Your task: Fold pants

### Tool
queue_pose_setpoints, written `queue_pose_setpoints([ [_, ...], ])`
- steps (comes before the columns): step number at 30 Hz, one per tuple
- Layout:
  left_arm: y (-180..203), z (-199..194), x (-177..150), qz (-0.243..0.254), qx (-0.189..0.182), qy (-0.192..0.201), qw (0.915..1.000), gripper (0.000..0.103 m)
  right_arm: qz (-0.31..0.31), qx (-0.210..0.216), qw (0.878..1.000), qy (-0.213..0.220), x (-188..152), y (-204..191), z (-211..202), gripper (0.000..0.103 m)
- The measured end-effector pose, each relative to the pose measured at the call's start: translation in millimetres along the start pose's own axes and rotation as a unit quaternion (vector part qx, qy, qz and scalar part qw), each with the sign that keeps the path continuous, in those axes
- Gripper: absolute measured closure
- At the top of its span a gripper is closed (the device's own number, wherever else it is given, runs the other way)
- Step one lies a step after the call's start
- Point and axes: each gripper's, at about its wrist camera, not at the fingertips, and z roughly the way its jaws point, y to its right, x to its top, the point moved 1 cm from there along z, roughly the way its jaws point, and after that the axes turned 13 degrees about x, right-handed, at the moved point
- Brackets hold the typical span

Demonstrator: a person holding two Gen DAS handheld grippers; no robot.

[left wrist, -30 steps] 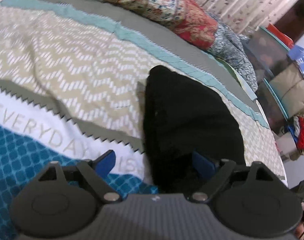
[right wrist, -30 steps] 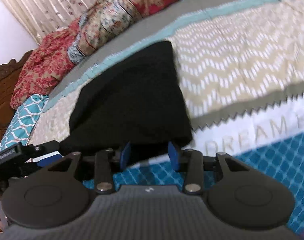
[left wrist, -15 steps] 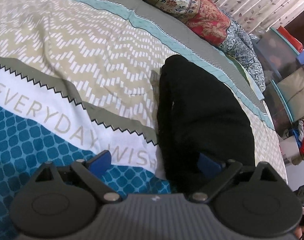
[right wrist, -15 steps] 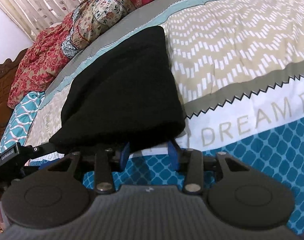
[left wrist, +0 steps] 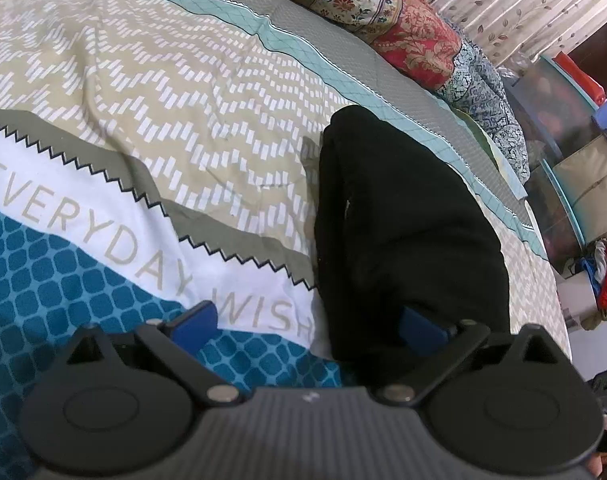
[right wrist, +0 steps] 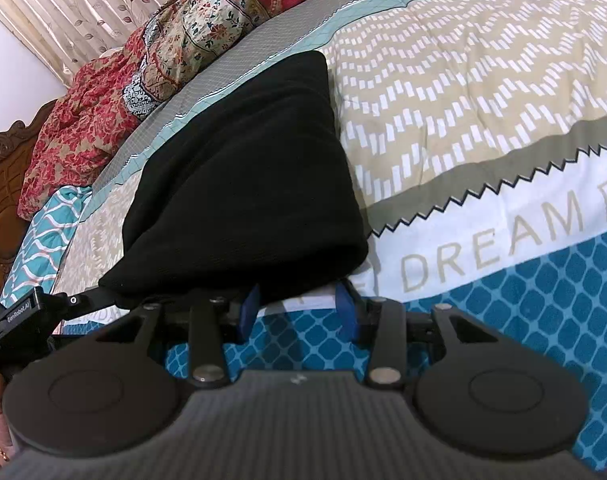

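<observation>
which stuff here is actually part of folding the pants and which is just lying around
Part of the job:
- black pants, folded in a bundle on the bedspread
- left gripper, jaws just opened wide
- right gripper

Just lying about:
- floral quilt along the bed's far edge
- storage bins beside the bed
- curtain

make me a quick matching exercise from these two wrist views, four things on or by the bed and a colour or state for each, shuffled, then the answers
Things:
1. pants
2. left gripper
3. quilt
4. bedspread

Colour or state:
A. red floral, bunched at the far side of the bed
B. black, folded into a compact bundle
C. chevron band and printed words
D. blue fingers spread wide, pressing on nothing

Pairs: 1-B, 2-D, 3-A, 4-C
</observation>
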Motion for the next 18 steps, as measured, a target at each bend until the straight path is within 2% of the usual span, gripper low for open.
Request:
queue_pose_setpoints([
  [18,1.2,1.3,-0.4,0.002,-0.001,0.000,1.0000,0.000,0.008,0.006,1.000,0.004,-1.4,1.6,-1.6,0.058],
])
